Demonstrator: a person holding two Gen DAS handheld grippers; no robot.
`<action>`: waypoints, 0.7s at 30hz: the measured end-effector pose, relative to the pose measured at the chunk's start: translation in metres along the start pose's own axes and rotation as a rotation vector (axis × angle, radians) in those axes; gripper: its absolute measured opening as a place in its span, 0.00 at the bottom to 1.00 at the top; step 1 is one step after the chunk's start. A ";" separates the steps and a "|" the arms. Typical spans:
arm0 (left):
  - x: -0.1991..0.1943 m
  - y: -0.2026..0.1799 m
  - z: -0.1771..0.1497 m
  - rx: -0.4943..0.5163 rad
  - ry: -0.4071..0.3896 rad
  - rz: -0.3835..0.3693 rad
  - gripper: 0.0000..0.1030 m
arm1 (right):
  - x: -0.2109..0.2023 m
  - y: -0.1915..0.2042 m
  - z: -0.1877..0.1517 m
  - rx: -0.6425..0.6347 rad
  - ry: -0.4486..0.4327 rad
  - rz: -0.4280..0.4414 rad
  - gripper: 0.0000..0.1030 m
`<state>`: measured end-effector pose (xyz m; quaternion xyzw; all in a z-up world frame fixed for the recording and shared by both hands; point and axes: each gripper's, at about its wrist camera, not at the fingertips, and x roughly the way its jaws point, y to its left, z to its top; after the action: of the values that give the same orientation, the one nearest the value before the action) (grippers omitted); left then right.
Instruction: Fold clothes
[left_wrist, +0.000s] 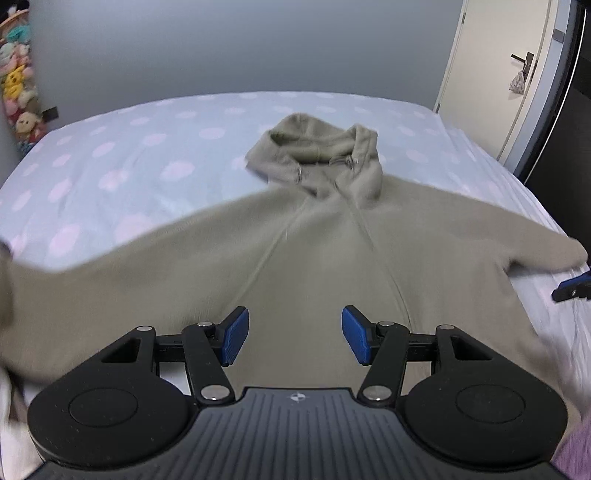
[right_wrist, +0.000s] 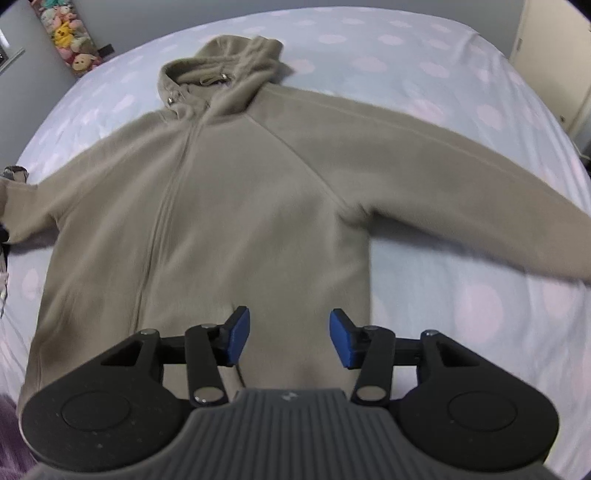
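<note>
A beige fleece hooded jacket (right_wrist: 229, 192) lies flat, front side up, on the light blue dotted bedsheet (right_wrist: 424, 74), sleeves spread. The left gripper (left_wrist: 291, 336) and right gripper (right_wrist: 288, 338) both hover above its lower part, blue-padded fingers (right_wrist: 341, 339) wide apart, holding nothing.

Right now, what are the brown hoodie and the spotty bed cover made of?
The hoodie looks like soft fleece: matte, fuzzy and thick, with no shine. The bed cover looks like thin woven cotton, smooth with fine creases and printed pale dots. I cannot be sure of either.
</note>
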<state>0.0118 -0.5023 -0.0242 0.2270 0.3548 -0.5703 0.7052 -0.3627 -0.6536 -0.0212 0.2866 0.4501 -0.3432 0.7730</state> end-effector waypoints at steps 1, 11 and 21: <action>0.010 0.001 0.010 0.005 -0.005 0.001 0.53 | 0.008 0.001 0.011 -0.006 -0.005 0.008 0.50; 0.120 0.017 0.105 0.078 -0.052 0.010 0.52 | 0.099 0.017 0.140 -0.093 -0.166 0.056 0.50; 0.191 0.016 0.141 0.151 -0.087 0.088 0.52 | 0.182 0.038 0.198 -0.039 -0.572 0.112 0.52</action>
<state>0.0795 -0.7236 -0.0793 0.2698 0.2697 -0.5732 0.7252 -0.1681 -0.8291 -0.0935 0.1878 0.2039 -0.3582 0.8915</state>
